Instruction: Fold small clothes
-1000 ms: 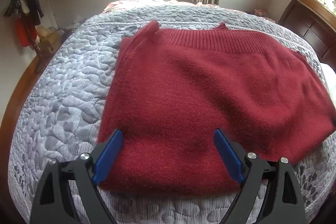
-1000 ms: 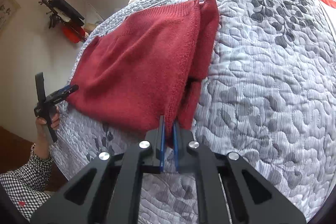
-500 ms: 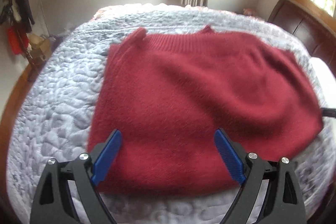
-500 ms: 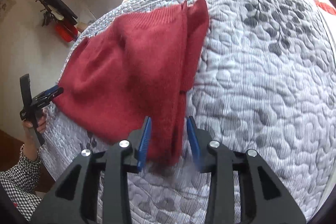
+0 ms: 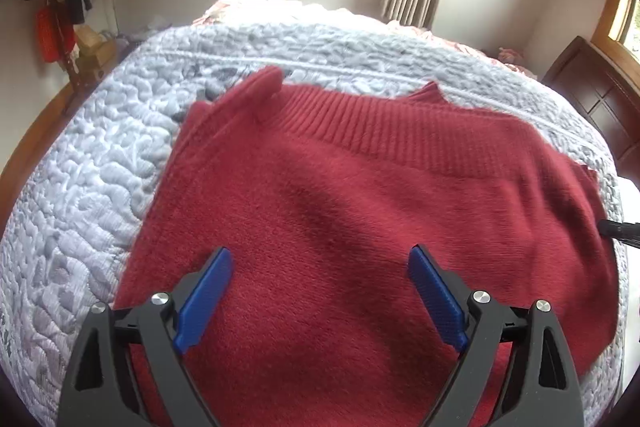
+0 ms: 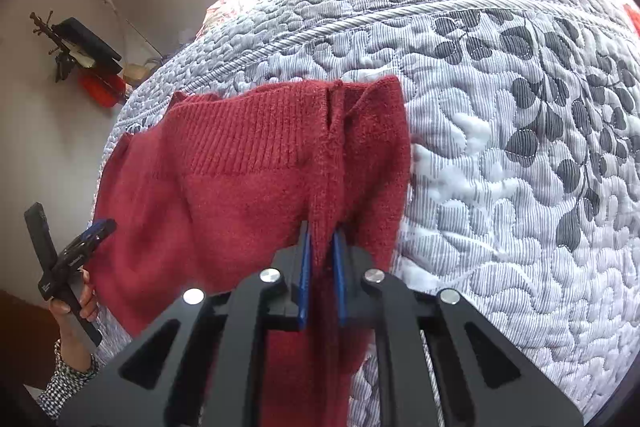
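The red knit sweater [image 5: 360, 219] lies partly folded on the bed's quilt [image 6: 520, 187] — soft, limp, fuzzy, likely to sag unless pinched at a doubled edge. The right gripper [image 6: 322, 267] is clamped on the sweater's folded side edge; the left gripper [image 5: 320, 291] hovers spread over its near hem.

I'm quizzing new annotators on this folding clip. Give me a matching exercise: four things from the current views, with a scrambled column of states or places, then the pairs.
Things:
1. left gripper
2. right gripper
3. red sweater
4. grey quilt

States or places:
A. spread over the bed
B. jaws wide open, above the knit
C. lying on the quilt, ribbed hem at the far side
D. clamped on a fold of red knit

Pairs: 1-B, 2-D, 3-C, 4-A
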Available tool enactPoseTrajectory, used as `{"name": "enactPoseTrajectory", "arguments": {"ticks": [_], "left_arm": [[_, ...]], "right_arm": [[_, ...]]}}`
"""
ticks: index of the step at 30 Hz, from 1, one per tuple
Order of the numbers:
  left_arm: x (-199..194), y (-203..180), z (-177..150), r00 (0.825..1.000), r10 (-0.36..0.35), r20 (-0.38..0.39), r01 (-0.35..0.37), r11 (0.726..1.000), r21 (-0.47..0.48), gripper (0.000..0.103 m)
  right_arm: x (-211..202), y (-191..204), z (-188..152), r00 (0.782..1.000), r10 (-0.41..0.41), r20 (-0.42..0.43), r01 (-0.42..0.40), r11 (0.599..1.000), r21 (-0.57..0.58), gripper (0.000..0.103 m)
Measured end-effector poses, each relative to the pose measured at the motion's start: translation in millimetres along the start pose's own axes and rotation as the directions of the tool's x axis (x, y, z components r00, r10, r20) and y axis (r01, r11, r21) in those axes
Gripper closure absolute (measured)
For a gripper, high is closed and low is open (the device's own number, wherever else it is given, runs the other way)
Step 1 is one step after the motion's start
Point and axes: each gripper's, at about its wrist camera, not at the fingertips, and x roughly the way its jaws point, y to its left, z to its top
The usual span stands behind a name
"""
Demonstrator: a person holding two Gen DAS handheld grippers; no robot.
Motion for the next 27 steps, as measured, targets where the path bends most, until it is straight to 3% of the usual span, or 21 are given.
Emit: {"name": "enactPoseTrajectory", "arguments": {"ticks": [3,11,14,16,20,27], "left_arm": [[7,3,-3,1.0,0.014,0.008,-0.014,1.0,0.009,0.013],[16,-2,-8,0.999,0.035,0.029,-0.037,0.997,0.068,0.01],[11,-5,-9,0.998,0.049,0.034,-0.052,0.996,0.077,0.01],[3,-8,-11,0.998,0.044,0.039,-0.046,0.996,0.073,0.01],[-12,-14,-18,0.999,-0.001,0.04,-0.002,0.998,0.066,0.01],[-30,-23,-33,0.998,-0.007,0.06,0.004,0.999,0.052,0.01]], "right_arm": [[-11,-5,1,1.0,-0.013,0.025,0.012,1.0,0.018,0.096],[15,-22,-6,1.0,-0.017,-0.003,0.017,0.998,0.066,0.096],[6,-19,-8,1.0,0.017,0.018,-0.018,0.998,0.062,0.087],[-6,-15,-16,0.999,0.023,0.026,-0.024,0.998,0.054,0.077],[-24,-3,-45,1.0,0.006,0.015,-0.006,1.0,-0.002,0.068],[-30,2,-101,0.998,0.002,-0.062,-0.004,1.0,-0.028,0.069]]}}
